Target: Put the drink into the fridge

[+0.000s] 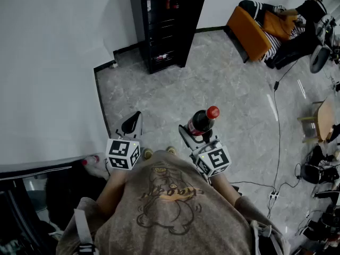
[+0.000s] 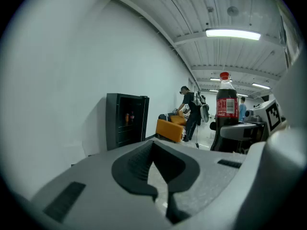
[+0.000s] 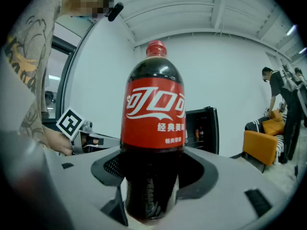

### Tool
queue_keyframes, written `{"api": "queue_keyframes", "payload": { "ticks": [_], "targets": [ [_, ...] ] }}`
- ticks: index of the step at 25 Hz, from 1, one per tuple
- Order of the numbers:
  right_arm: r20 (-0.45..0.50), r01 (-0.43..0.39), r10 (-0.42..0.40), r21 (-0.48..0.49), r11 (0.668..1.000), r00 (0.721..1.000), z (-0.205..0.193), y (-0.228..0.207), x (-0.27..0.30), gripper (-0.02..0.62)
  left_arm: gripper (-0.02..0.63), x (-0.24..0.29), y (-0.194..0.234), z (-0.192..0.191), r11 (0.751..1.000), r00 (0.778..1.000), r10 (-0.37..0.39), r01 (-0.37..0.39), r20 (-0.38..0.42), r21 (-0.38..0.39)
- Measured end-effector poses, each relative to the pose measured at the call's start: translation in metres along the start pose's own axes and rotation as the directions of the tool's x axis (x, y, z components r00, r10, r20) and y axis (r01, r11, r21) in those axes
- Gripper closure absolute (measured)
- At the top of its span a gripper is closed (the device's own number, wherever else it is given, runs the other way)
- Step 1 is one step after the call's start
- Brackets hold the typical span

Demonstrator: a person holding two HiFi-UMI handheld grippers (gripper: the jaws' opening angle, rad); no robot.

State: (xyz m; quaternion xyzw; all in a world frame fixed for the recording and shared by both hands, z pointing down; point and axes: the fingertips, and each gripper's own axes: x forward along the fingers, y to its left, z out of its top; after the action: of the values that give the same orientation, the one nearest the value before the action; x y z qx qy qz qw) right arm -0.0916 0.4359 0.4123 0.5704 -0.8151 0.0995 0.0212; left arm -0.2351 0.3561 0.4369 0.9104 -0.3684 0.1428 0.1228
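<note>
The dark cola bottle with a red screw cap and red label (image 3: 154,128) stands upright between the two grey jaws of the right claw (image 3: 153,159), whose black ribbed pads press against its lower body on either side, so this claw is clamped on the bottle. In the head view the bottle (image 1: 202,122) sits at the middle of the frame, held out over the floor in front of the person, with its cap tilted toward the upper right and the right claw (image 1: 194,133) just below it. The left claw (image 1: 132,125) is held out at the left of it, well apart. In its own view the left claw (image 2: 154,150) has its jaws brought together at the tips, with nothing between them and only a small gap behind showing the floor. The bottle (image 2: 226,104) appears at the right of that view. The person's tan printed T-shirt (image 1: 170,206) fills the lower centre of the head view. The grey marbled floor (image 1: 223,89) stretches upward from the claws to a tall black glass-door fridge (image 1: 167,23) standing against the white wall (image 1: 48,62) at the top centre, far from the bottle. To the right of it, at the upper right, an orange sofa (image 1: 249,33) carries a seated person (image 1: 297,25).
</note>
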Motion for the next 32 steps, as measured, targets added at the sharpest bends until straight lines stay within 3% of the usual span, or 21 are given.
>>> {"api": "queue_keyframes", "payload": {
  "ticks": [10,22,28,32],
  "targets": [
    [-0.003,-0.018,0.017,-0.017,1.0,1.0,0.009,-0.011,-0.009,0.305,0.601,0.009,-0.023,0.008,1.0,1.0,-0.013,0.013,-0.007,0.008],
    [-0.011,-0.125,0.124,-0.046,0.991,0.992,0.004,-0.03,-0.017,0.305,0.601,0.028,-0.048,0.012,0.999,0.998,0.029,-0.029,0.046,-0.013],
    [-0.062,-0.125,0.123,-0.034,0.992,0.99,-0.003,-0.039,-0.012,0.305,0.601,0.041,-0.05,0.007,0.999,0.999,0.027,-0.026,0.036,-0.02],
    [-0.029,-0.129,0.128,-0.042,0.991,0.991,-0.004,-0.047,-0.006,0.305,0.601,0.053,-0.05,0.003,1.0,1.0,0.014,-0.013,0.028,-0.016]
  ]
}}
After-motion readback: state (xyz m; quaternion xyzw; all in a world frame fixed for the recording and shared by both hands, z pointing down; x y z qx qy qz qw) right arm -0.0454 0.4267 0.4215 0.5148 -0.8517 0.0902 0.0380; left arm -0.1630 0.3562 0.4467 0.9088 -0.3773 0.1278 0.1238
